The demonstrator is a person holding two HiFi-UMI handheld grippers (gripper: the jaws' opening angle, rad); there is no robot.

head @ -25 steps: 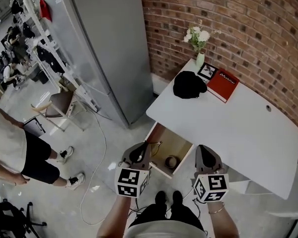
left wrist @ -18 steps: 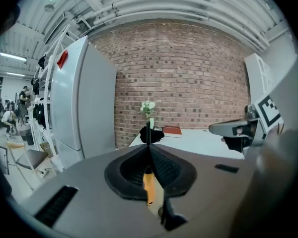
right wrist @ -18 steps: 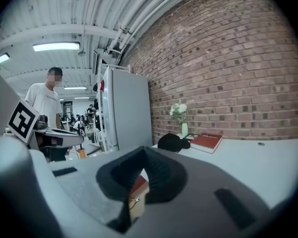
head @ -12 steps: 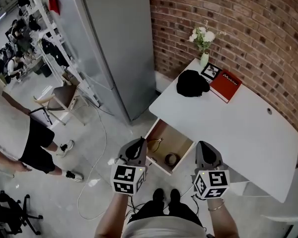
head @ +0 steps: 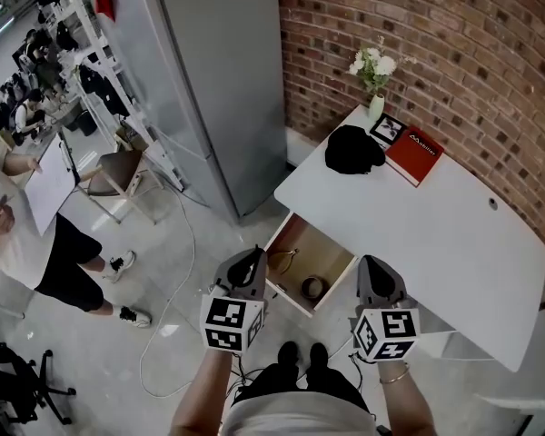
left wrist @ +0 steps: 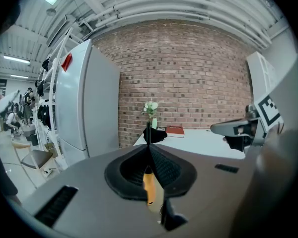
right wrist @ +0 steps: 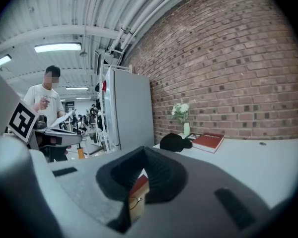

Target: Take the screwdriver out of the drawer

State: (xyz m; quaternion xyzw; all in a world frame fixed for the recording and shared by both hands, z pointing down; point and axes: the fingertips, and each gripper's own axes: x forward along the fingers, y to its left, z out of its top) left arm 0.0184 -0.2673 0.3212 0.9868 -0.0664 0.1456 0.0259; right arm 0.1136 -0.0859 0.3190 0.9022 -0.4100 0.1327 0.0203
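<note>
**Screwdriver gripped beside the open drawer**

The left gripper [head: 252,260] sits at lower centre of the head view, just left of the open wooden drawer [head: 322,254] under the white table [head: 436,234]. Its jaws are pinched together on the screwdriver [left wrist: 149,188], whose orange handle shows in the gap below them. The right gripper [head: 374,267], lower right of the drawer, has its jaws together with nothing between them.

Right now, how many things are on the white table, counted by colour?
Black floppy cloth cap: 1
Red book: 1
Black-and-white square marker card: 1
White flowers in a small pale vase: 1
Total: 4
</note>
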